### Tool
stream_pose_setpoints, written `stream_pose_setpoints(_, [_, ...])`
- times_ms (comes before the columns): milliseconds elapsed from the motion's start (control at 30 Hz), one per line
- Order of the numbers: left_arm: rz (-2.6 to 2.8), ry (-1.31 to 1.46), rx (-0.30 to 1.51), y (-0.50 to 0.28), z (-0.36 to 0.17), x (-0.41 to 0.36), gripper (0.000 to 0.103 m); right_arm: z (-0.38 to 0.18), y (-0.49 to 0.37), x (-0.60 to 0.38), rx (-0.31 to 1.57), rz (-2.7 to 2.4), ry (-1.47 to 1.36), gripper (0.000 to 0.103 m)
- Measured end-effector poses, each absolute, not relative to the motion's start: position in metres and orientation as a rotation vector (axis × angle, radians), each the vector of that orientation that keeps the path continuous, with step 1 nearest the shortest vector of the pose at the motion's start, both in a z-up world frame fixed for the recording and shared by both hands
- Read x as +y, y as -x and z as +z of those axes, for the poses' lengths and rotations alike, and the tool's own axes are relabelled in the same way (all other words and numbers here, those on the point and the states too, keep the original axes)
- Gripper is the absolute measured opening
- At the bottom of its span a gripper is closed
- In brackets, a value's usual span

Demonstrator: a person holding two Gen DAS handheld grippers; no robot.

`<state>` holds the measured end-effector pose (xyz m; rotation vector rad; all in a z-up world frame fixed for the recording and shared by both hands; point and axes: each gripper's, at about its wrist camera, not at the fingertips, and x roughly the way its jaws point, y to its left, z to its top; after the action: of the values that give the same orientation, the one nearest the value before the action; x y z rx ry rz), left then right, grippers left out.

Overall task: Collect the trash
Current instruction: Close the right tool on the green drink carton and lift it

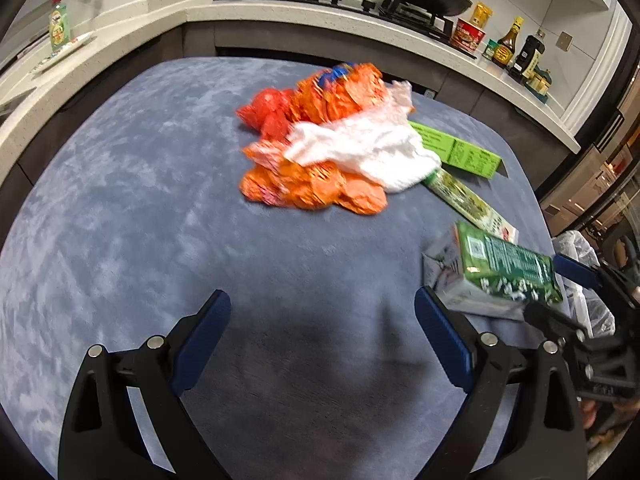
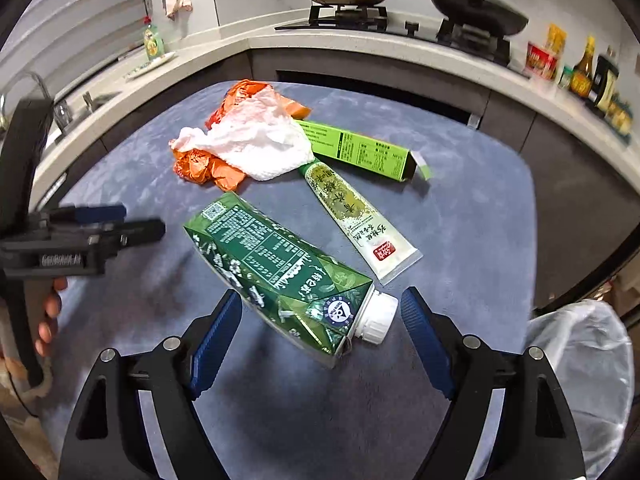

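Right gripper (image 2: 320, 320): jaws spread wide, capped end of green carton (image 2: 276, 268) between them, pads not touching it. Left gripper (image 1: 322, 332): jaws spread over bare blue cloth (image 1: 140, 208), nothing between. Farther: toothpaste tube (image 2: 356, 216), then green box (image 2: 360, 150). White tissue (image 2: 256, 144) lies over orange wrappers (image 2: 208, 170), farthest. Bin liner (image 2: 580, 360) near right, off the table.

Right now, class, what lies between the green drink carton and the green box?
The toothpaste tube lies between the carton and the box, clearest in the right wrist view.
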<state>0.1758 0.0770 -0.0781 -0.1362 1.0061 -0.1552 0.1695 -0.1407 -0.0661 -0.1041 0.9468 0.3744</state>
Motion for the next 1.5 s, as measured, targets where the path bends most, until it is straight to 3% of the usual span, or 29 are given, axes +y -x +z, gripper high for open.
stream_pose_setpoints(167, [-0.173, 0.088, 1.022, -0.177, -0.087, 0.057, 0.089, -0.078, -0.18, -0.148, 0.967, 0.414, 0.039, 0.081])
stream_pose_setpoints(367, [-0.156, 0.039, 1.021, -0.189, -0.093, 0.046, 0.089, -0.078, -0.175, -0.149, 0.976, 0.453, -0.023, 0.072])
stream_pose_setpoints(833, [-0.11, 0.093, 1.011, -0.198, -0.086, 0.072, 0.089, -0.073, -0.169, -0.115, 0.948, 0.463, 0.004, 0.071])
stream_pose_setpoints(1000, [-0.075, 0.126, 0.998, -0.205, -0.083, 0.095, 0.089, -0.079, -0.172, -0.108, 0.96, 0.46, -0.009, 0.051])
stream_pose_setpoints(1333, [-0.086, 0.124, 0.942, -0.237, -0.082, 0.115, 0.089, -0.065, -0.149, -0.121, 0.927, 0.407, -0.104, 0.049])
stream_pose_setpoints(1400, [-0.116, 0.122, 0.929, -0.244, -0.083, 0.114, 0.086, -0.063, -0.147, -0.124, 0.926, 0.398, -0.124, 0.049])
stream_pose_setpoints(1500, [-0.182, 0.137, 0.946, -0.253, -0.088, 0.112, 0.065, -0.061, -0.144, -0.126, 0.924, 0.387, -0.134, 0.049])
